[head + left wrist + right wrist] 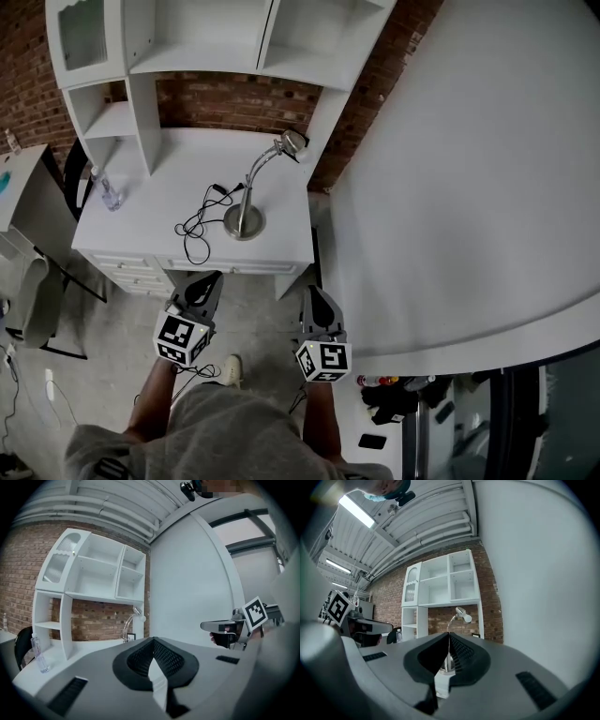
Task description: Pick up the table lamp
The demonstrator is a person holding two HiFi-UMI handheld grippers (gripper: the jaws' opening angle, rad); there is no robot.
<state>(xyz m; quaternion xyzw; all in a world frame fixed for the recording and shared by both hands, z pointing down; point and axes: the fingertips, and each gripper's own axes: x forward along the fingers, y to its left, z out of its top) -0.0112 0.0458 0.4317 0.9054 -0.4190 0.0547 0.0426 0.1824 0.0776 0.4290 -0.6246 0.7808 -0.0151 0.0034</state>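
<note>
While both grippers hang low in front of the person, short of the furniture, the slim silver gooseneck table lamp with a round metal base [246,221] stands upright on the white wooden desk [141,239]. It is near the desk's right edge and fairly close to the front, with its small head arching up and to the right. The desk backs onto a red brick wall [225,98] and carries a white open-shelf hutch [202,58]. The lamp's thin black cord [195,228] lies in a loose tangle just beside the base on its left. One end seems to rest on the desktop, so the lamp is probably free to lift. A clear plastic bottle [111,195] stands well apart at the desk's left end, out of the way. The left gripper [207,279] has its jaws pressed together with nothing between them, and the right gripper [312,292] is closed and empty too. Both point roughly level toward the desk. In the right gripper view the lamp's neck [451,623] sits just above the line where the jaws meet, which suggests that hand is aimed at it. This looks like the approach, with no contact yet. The jaws must spread before closing on the narrow stem, and a low grip near the heavy base should stop it swinging, though the cord may drag.
</note>
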